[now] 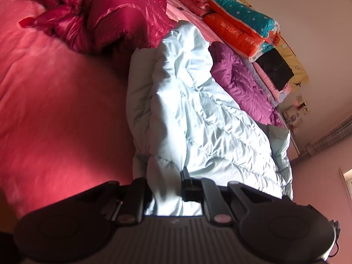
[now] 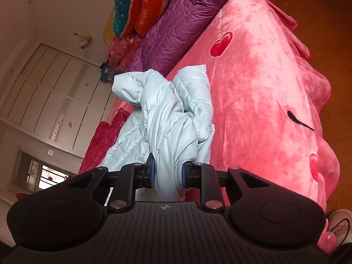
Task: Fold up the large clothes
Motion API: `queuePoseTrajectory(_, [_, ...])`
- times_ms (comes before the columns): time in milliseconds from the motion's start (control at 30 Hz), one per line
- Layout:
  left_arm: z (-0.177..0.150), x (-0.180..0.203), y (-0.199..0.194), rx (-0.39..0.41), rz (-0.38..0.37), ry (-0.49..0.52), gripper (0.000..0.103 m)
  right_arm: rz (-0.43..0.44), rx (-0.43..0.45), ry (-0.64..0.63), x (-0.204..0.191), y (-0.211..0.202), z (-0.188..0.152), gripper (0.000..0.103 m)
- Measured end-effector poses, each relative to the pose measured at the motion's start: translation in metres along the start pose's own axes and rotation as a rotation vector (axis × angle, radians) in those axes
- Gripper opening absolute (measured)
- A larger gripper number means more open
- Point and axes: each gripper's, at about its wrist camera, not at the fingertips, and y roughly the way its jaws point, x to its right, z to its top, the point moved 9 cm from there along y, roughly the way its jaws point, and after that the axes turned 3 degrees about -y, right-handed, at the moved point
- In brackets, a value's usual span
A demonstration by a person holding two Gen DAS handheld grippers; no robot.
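Pale-blue padded coat on the pink bedspread — both tools, left and right, apparently pinch it.

place: home bedroom | cues: pink bedspread, stacked quilts (folded), panelled wardrobe

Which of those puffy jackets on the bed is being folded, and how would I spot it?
Start from the pink bedspread with red hearts. In its middle lies the pale blue quilted jacket, crumpled, between a dark red jacket and a purple jacket. It is the only light-coloured one, and both tools' fingers are clamped on its near edge.
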Motion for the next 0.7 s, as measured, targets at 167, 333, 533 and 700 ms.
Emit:
queuePoseTrajectory(167, [-0.024, -0.011, -0.007, -0.038, 0.044, 0.03, 0.011, -0.044, -0.028, 0.024, 0.012, -0.023, -0.016, 0.029])
queuePoseTrajectory(333, [-0.022, -0.009, -0.011, -0.02, 0.08, 0.067, 0.023, -0.104, -0.022, -0.01, 0.02, -0.025, -0.016, 0.058])
queuePoseTrajectory(533, [-0.012, 0.007, -0.045, 0.073, 0.156, 0.2, 0.045, -0.139, 0.087, -0.115, 0.013, -0.047, 0.002, 0.083])
queuePoseTrajectory(700, [-0.01, 0.032, -0.067, 0.152, 0.182, 0.373, 0.054, -0.181, 0.146, -0.412, -0.03, -0.039, 0.002, 0.085])
